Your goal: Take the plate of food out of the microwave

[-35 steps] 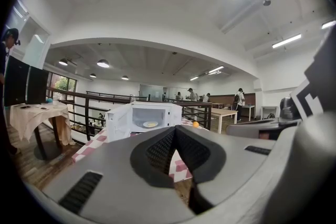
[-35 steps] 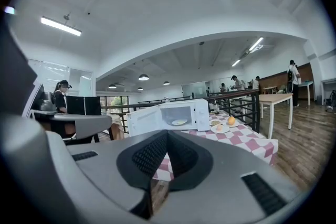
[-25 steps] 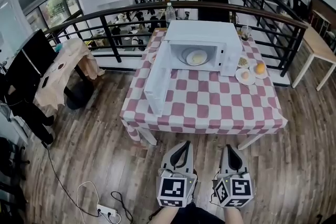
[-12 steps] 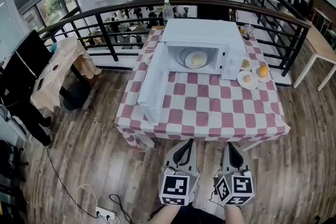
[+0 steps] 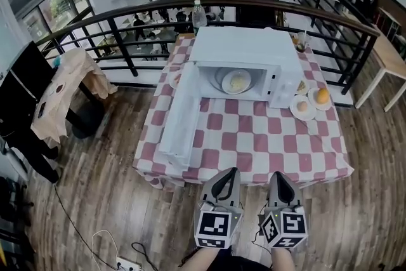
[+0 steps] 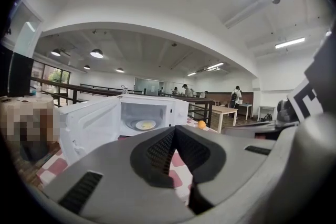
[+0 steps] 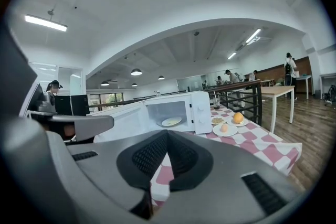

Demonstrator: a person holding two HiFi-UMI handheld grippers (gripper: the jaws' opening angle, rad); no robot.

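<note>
One microwave (image 5: 244,63) stands on one table (image 5: 254,143) covered in a red-and-white checked cloth. Its long side runs left to right in the head view, and its opening faces the person. The one door (image 5: 181,120) hangs open from the left edge and juts out toward the near side of the table. The plate of food (image 5: 236,81) lies flat inside the microwave, at the middle of the cavity floor. It is round, so it has no long direction, and it carries a pale yellow helping.

Two grippers show at the bottom of the head view, side by side above the wooden floor, short of the table's near edge. The left gripper (image 5: 227,178) has its jaws pressed together with nothing between them, and the right gripper (image 5: 280,179) is the same. Both point toward the microwave.

Just right of the microwave sit three small plates (image 7: 226,129) — one with an orange (image 7: 238,117). One clear bottle (image 5: 198,13) stands behind the microwave, by a dark railing (image 5: 127,41). Between the grippers and the opening lies checked cloth, and the open door stands to the left of that line.
</note>
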